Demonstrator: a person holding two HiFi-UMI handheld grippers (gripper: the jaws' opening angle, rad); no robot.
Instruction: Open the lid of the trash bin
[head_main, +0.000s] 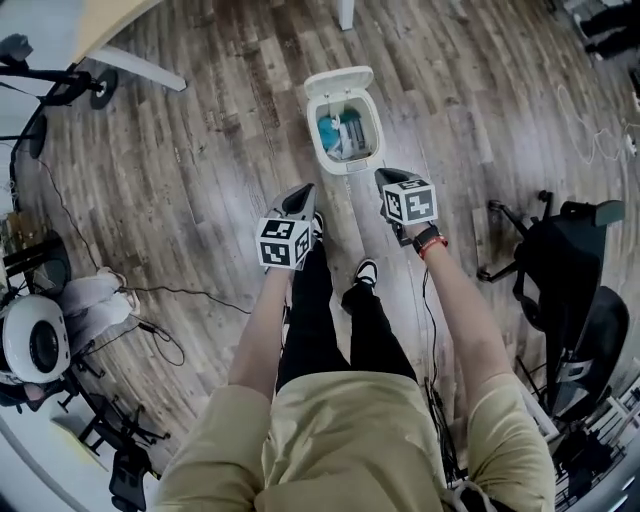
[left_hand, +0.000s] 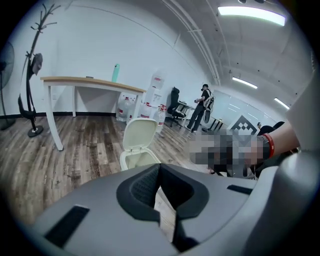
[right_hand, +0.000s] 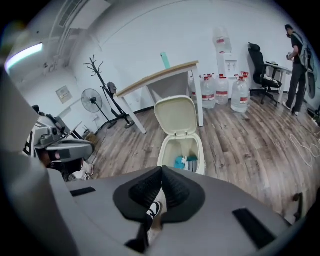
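Note:
A cream trash bin (head_main: 345, 140) stands on the wooden floor ahead of me, its lid (head_main: 338, 81) swung up and back. Teal and white rubbish (head_main: 340, 133) lies inside. The bin (right_hand: 183, 150) and raised lid (right_hand: 175, 116) fill the middle of the right gripper view; the left gripper view shows the bin (left_hand: 138, 159) with its lid (left_hand: 139, 134) upright. My left gripper (head_main: 302, 194) hangs shut just short of the bin, to its left. My right gripper (head_main: 385, 178) is shut too, close to the bin's near right corner. Neither holds anything.
A wooden desk (right_hand: 159, 78) with white legs stands behind the bin, water jugs (right_hand: 231, 92) beside it. A black office chair (head_main: 565, 290) is at my right, a fan and cables (head_main: 60, 90) at left. A person (left_hand: 202, 107) stands far off. My shoes (head_main: 366, 270) are below the grippers.

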